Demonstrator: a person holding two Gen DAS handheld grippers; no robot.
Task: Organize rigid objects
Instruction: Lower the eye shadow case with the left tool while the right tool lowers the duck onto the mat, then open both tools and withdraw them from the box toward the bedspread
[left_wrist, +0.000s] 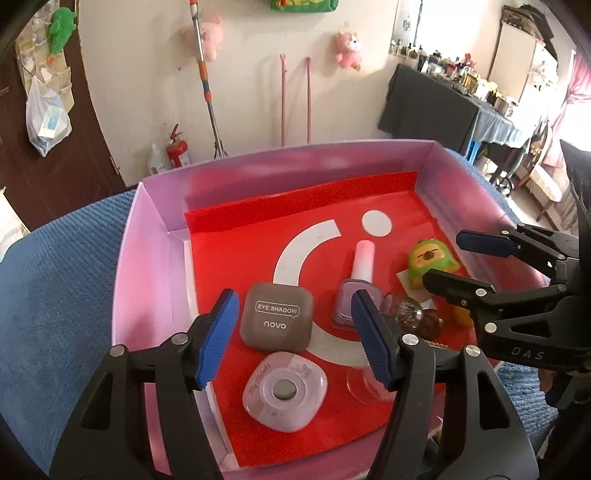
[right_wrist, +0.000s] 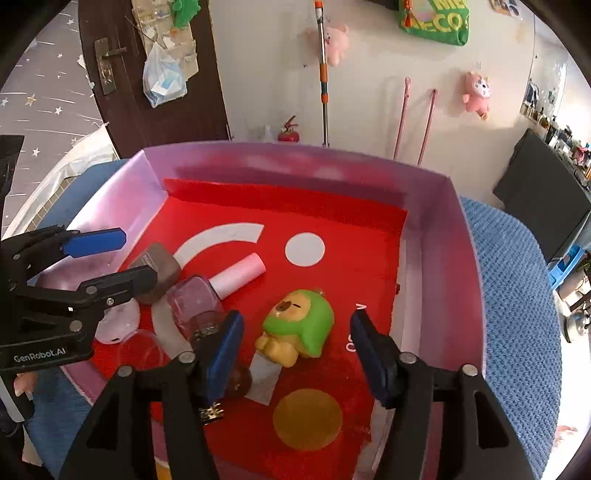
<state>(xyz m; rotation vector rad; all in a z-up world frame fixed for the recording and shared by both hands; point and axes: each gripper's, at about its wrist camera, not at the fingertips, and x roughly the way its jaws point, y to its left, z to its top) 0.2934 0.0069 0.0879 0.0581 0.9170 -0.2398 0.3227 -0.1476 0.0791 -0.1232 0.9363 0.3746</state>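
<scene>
Home bedroom: plush toys (left_wrist: 349, 50), cluttered dresser (left_wrist: 443, 107).

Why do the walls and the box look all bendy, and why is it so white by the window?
Left wrist view: the fisheye lens curves the pink box and door frame, corners go black, and the window side is washed out by daylight. Right wrist view: the same bending curves the mop pole, the box wall shows soft glare, and the toy capybara looks sharp while the edges smear.
</scene>
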